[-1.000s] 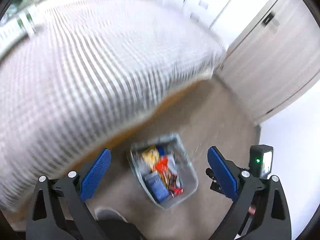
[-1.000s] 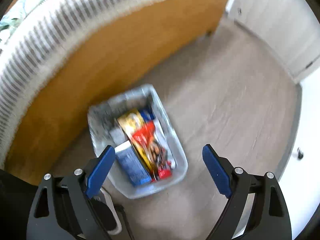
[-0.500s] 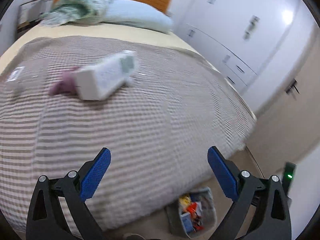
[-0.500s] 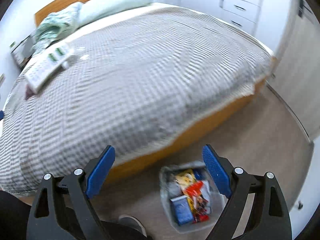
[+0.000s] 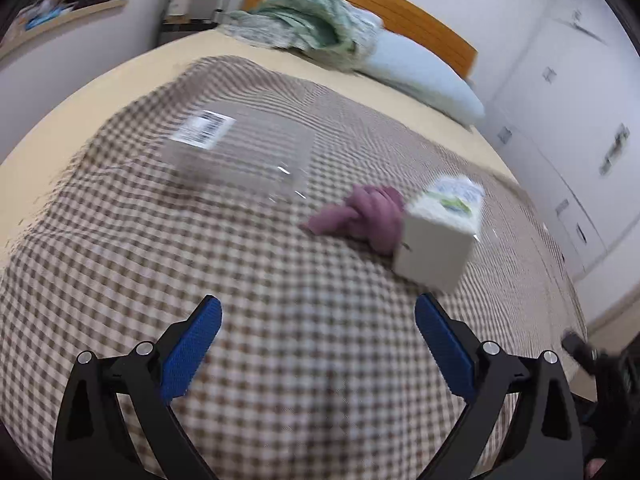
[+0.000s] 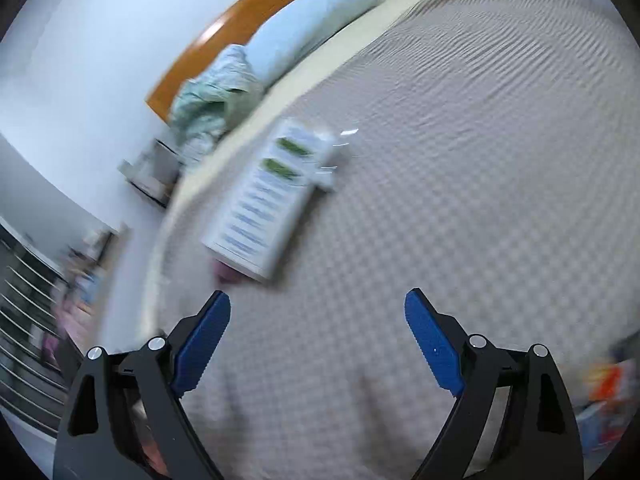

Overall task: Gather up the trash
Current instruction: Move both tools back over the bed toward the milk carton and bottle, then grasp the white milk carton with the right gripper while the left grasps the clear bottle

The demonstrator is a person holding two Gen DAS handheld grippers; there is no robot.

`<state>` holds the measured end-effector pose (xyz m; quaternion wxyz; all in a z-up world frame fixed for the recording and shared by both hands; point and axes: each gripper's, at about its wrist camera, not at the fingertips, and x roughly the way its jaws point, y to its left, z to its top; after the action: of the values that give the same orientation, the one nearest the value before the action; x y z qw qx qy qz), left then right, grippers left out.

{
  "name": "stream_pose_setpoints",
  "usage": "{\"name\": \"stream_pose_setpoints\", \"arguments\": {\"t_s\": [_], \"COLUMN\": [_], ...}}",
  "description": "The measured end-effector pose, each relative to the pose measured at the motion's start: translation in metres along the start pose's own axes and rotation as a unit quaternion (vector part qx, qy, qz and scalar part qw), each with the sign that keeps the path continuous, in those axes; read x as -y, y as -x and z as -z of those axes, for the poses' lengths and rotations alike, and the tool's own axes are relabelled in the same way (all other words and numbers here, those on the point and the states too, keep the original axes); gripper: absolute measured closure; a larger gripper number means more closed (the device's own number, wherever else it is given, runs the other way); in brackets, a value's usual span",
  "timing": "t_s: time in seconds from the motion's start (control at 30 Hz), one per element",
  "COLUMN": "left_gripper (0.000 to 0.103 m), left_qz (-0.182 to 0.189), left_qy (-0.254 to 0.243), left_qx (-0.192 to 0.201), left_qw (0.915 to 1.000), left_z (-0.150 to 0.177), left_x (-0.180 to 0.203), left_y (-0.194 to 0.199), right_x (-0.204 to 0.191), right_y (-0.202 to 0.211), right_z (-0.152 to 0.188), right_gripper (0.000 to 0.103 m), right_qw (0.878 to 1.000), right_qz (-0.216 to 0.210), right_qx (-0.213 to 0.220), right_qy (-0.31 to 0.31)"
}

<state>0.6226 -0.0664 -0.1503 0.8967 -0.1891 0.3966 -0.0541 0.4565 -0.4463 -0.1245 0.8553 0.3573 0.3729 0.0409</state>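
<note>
Left wrist view: above the checked bedspread (image 5: 320, 320), facing up the bed toward the wooden headboard (image 5: 400, 4); close over the cloth, blue fingertips (image 5: 192, 344) at the lower edge.
Right wrist view: above the same bedspread (image 6: 460, 200), tilted, facing the headboard (image 6: 240, 28) at upper left; blurred.
Shared: white carton (image 5: 436, 240) (image 6: 268, 204), purple cloth (image 5: 360, 216), pillow (image 5: 420, 72) (image 6: 308, 20), green blanket (image 5: 312, 20) (image 6: 212, 96).

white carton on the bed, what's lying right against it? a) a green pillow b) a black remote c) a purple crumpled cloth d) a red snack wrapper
c: in the left wrist view the purple cloth lies bunched against the left side of the white carton on the checked bedspread; the pillow sits far off by the headboard.
</note>
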Motion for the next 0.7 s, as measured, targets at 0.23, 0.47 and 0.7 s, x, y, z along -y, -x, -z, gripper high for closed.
{"name": "stream_pose_setpoints", "arguments": {"t_s": [0.23,0.47,0.7], "left_gripper": [0.009,0.009,0.009], "left_qz": [-0.002,-0.013,0.008], "left_qy": [0.029,0.035,0.029], "left_qx": [-0.030,-0.042,-0.057], "left_qw": [0.9991,0.9984,0.9979], "left_z": [-0.009,-0.013,-0.016], "left_x": [-0.017,-0.025,-0.021], "left_y": [-0.021,-0.036,-0.045], "right_x": [-0.037,-0.052,-0.110], "right_y": [-0.107,-0.138,-0.012], "right_z": [-0.019,-0.033,-0.050], "right_gripper": [0.018,0.030,0.033], "right_qw": [0.995,0.994,0.946], "right_qz": [-0.032,-0.026,0.137], "right_qx": [-0.005,-0.034,0.041], "right_qy": [-0.094,-0.097,0.290]}}
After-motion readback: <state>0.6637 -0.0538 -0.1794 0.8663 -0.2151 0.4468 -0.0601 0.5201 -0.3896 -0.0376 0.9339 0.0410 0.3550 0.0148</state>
